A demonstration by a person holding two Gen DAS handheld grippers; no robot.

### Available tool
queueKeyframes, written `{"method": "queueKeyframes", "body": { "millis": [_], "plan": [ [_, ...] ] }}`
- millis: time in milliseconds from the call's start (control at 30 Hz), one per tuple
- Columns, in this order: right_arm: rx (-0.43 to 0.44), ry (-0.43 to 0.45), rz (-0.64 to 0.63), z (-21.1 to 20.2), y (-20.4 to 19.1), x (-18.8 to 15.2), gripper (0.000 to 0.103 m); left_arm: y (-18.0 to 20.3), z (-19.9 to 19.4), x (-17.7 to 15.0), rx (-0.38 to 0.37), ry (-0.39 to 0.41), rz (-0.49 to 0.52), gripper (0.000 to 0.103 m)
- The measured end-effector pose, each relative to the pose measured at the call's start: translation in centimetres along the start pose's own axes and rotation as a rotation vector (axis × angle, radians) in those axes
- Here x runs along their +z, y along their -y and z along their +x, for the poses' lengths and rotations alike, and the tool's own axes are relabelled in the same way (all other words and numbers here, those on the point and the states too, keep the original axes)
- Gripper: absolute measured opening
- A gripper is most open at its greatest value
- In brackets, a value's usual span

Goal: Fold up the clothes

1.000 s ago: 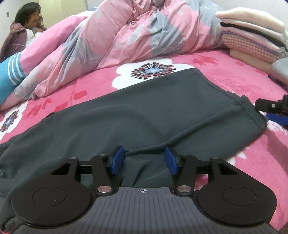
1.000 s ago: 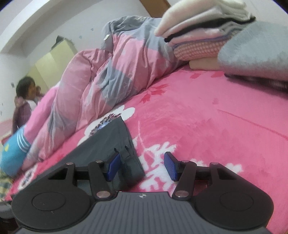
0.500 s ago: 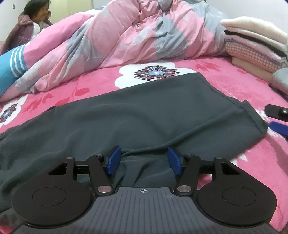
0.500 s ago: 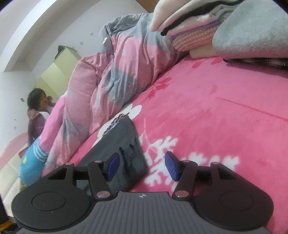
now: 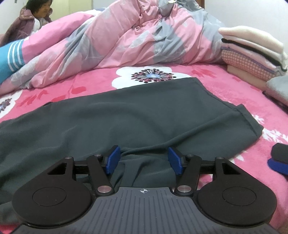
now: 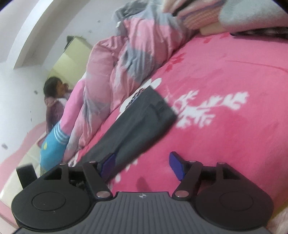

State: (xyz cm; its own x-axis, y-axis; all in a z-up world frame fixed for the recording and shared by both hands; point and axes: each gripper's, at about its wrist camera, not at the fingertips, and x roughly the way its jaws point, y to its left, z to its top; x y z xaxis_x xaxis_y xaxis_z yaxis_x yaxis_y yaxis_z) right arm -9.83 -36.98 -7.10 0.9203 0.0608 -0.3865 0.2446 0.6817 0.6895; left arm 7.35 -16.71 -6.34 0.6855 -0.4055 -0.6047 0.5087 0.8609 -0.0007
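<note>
The left gripper (image 5: 143, 159) has its blue pads spread wide, low over the near edge of the dark grey trousers (image 5: 126, 117). A raised fold of the cloth sits between the pads, but neither pad clearly presses it, so nothing is clamped. The right gripper (image 6: 142, 165) is also wide apart and holds nothing; its left pad hangs over the near part of the trousers, its right pad over bare pink blanket (image 6: 225, 140). The right view is blurred.

The trousers lie spread flat on the blanket in the middle of the bed. In the left view their long axis runs left to right, rising a little towards the far right, with the hemmed end (image 5: 248, 118) at the right. That end lies just short of the white branch print.

Beyond the trousers, a rumpled pink and grey quilt (image 5: 126, 36) is heaped along the far side, well apart from the cloth. A stack of folded clothes (image 5: 252, 52) sits at the far right. Open blanket lies right of the hem and between trousers and quilt. A person (image 5: 36, 16) sits at the far left behind the quilt.
</note>
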Motion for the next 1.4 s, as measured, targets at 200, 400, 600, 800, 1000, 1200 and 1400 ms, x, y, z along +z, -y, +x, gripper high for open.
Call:
{"method": "queueKeyframes", "body": {
  "millis": [200,400,600,800,1000,1200,1400],
  "plan": [
    [0.003,0.011,-0.027,2.9,-0.8,0.9,0.080,-0.5,0.0,-0.2,-0.048,0.000,-0.018,0.069],
    [-0.002,0.050,-0.022,6.1,-0.8,2.2,0.076,-0.9,0.0,-0.4,-0.088,0.006,-0.036,0.075],
    [-0.022,0.082,0.051,8.7,0.1,4.1,0.043,-1.2,-0.1,-0.6,-0.107,0.018,-0.042,0.076],
    [0.008,0.107,0.043,8.8,-1.2,5.6,0.009,-1.4,-0.2,-0.7,-0.125,0.027,-0.046,0.076],
    [0.072,0.054,-0.262,9.2,-9.4,6.5,0.008,-1.8,-0.1,-0.6,-0.141,0.024,-0.063,0.076],
    [0.129,-0.071,-0.506,11.4,-16.5,5.0,0.008,-3.9,-1.8,-0.2,-0.191,0.007,-0.128,0.075],
    [0.188,-0.140,-0.607,12.4,-20.5,2.9,0.008,-9.9,-8.1,-1.4,-0.209,0.051,-0.253,0.074]
  ]
}}
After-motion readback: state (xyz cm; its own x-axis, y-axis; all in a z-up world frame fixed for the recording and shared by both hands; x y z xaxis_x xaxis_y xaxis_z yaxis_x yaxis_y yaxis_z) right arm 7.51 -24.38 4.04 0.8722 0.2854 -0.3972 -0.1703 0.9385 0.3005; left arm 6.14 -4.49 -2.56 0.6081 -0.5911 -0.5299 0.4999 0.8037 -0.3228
